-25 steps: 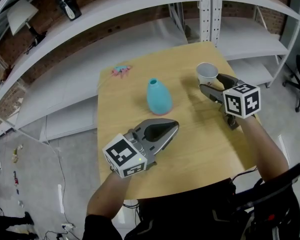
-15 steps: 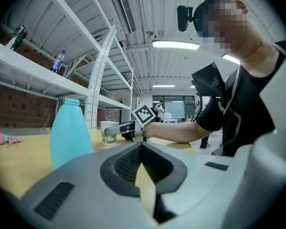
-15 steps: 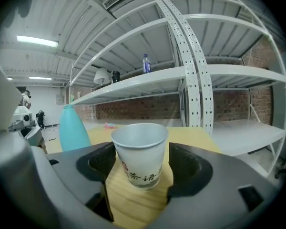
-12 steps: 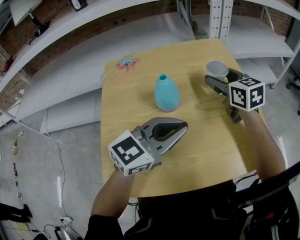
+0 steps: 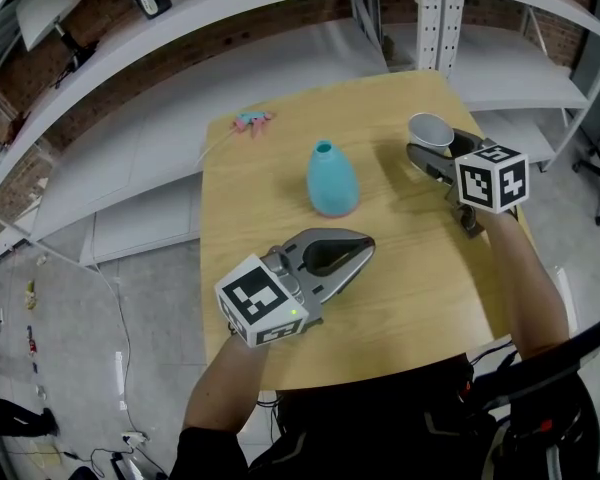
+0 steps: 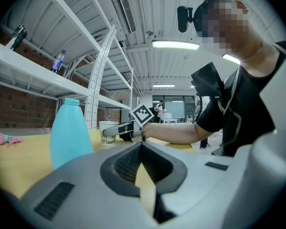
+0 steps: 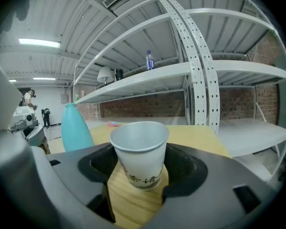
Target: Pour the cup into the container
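Observation:
A white paper cup (image 5: 430, 130) stands upright on the wooden table (image 5: 400, 278) near its far right corner. My right gripper (image 5: 432, 148) has a jaw on each side of it. In the right gripper view the cup (image 7: 139, 151) fills the space between the jaws, which have just been closing, with thin gaps still showing beside it. The container is a light blue bottle (image 5: 331, 180) with an open neck, standing mid-table to the left of the cup. My left gripper (image 5: 365, 245) hovers nearer to me, shut and holding nothing, pointing toward the bottle (image 6: 69, 135).
A small pink object (image 5: 250, 121) lies at the table's far left corner. White metal shelving (image 5: 280, 28) runs behind the table, with an upright post (image 5: 432, 18) close to the cup. The table's right edge lies just past my right hand.
My right gripper's jaws have drawn in a little around the cup. The head view has shifted slightly. Cup, bottle and left gripper have kept their places.

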`<state>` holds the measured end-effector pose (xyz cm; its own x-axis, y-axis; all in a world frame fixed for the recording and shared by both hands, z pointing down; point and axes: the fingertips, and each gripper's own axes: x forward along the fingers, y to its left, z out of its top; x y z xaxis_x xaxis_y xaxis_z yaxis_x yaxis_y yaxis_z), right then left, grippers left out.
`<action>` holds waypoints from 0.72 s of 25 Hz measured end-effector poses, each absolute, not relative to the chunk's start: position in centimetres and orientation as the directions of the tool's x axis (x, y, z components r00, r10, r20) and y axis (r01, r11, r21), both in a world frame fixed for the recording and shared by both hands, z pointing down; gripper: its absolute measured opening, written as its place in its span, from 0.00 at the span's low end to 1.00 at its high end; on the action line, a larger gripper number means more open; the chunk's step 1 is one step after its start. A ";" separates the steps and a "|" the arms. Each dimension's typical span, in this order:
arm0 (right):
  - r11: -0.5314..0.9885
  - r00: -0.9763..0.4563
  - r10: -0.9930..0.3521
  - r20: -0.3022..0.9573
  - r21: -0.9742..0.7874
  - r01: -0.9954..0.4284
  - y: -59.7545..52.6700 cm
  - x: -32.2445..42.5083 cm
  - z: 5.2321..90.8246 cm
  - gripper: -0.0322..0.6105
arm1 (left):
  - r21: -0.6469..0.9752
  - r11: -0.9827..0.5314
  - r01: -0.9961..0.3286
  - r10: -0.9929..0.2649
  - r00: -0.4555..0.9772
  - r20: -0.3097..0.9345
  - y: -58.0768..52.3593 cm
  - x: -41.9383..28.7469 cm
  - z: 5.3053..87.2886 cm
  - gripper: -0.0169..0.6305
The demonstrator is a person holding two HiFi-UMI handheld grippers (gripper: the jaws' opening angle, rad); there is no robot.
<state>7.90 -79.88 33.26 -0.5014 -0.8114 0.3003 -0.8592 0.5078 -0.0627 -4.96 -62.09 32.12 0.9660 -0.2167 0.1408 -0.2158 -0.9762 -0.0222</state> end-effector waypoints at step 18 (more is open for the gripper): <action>0.626 -0.554 -0.779 0.292 0.334 -0.705 -76.2 0.6 23.2 0.52 | -0.015 -0.987 -0.157 -0.158 0.977 0.146 -61.1 -5.2 32.1 0.02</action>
<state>0.59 -76.24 23.25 -0.5541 -0.7795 0.2922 -0.7047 0.6261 0.3339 -5.20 -61.12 32.15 0.9766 -0.1577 0.1461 -0.1573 -0.9874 -0.0148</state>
